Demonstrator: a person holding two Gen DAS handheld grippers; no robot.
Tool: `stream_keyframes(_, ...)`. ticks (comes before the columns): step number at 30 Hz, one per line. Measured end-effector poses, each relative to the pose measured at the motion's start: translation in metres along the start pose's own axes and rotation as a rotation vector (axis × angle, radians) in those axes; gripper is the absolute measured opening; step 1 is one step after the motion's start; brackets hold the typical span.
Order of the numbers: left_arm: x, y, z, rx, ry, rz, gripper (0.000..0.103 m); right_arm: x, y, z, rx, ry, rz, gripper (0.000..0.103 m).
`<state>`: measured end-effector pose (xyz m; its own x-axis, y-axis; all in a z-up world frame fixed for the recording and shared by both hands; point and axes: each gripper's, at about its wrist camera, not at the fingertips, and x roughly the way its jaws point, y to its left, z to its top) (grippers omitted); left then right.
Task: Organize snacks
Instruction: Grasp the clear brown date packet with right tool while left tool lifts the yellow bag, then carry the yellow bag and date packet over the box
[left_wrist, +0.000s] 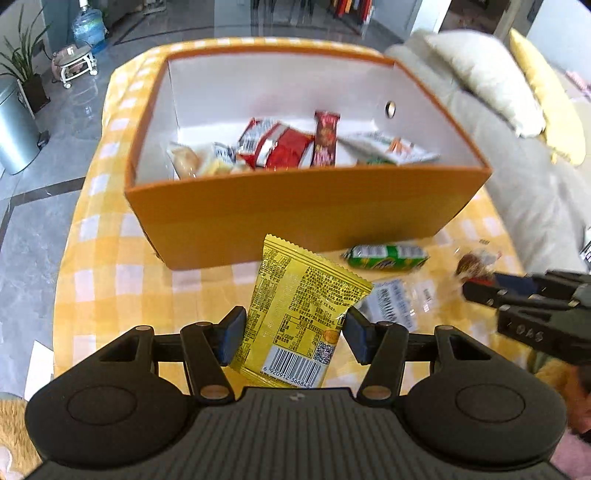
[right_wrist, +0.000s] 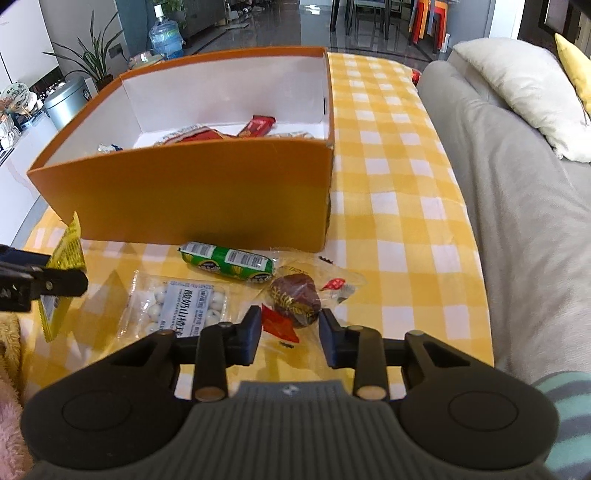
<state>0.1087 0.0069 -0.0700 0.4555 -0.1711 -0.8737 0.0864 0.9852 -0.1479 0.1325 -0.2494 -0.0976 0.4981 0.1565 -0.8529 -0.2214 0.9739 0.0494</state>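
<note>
My left gripper (left_wrist: 293, 334) is shut on a yellow snack packet (left_wrist: 303, 306) and holds it upright above the table, just in front of the orange box (left_wrist: 295, 210). The box holds several snacks, among them a red packet (left_wrist: 280, 146). My right gripper (right_wrist: 290, 332) is open with its fingers on either side of a brown round cake in a clear wrapper (right_wrist: 295, 297) that lies on the table. A green sausage snack (right_wrist: 227, 264) and a clear bag of white balls (right_wrist: 181, 308) lie beside it. The yellow packet also shows at the left of the right wrist view (right_wrist: 64, 266).
The table has a yellow checked cloth (right_wrist: 399, 192). A grey sofa (right_wrist: 517, 221) with a cream cushion (right_wrist: 524, 92) runs along its right side. A metal bin (left_wrist: 14, 129) and a water bottle (left_wrist: 88, 27) stand on the floor to the left.
</note>
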Motion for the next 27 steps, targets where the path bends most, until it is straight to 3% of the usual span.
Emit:
stream_keyframes(2, -0.006, 0.001, 0.001, -0.014, -0.019, -0.019, 0.064, -0.006, 0.002, 0.001, -0.005, -0.013, 0.003, 0.030)
stream_keyframes(3, -0.010, 0.002, 0.002, -0.022, -0.028, -0.026, 0.064, -0.009, 0.003, 0.001, -0.008, -0.022, 0.006, 0.019)
stream_keyframes(4, -0.011, 0.001, 0.003, -0.030, -0.038, -0.033, 0.064, -0.011, 0.004, 0.001, -0.011, -0.030, 0.010, 0.017)
stream_keyframes(17, -0.054, -0.002, 0.025, -0.080, -0.157, -0.105, 0.064, -0.046, 0.014, 0.014, -0.031, -0.133, 0.089, 0.011)
stream_keyframes(18, -0.057, -0.003, 0.029, -0.076, -0.169, -0.109, 0.064, -0.050, 0.015, 0.017, -0.030, -0.143, 0.097, 0.003)
stream_keyframes(19, -0.060, -0.004, 0.033, -0.071, -0.180, -0.112, 0.064, -0.056, 0.016, 0.022, -0.029, -0.162, 0.110, 0.000)
stream_keyframes(27, -0.069, -0.009, 0.072, -0.034, -0.235, -0.111, 0.064, -0.081, 0.021, 0.061, -0.069, -0.263, 0.137, 0.000)
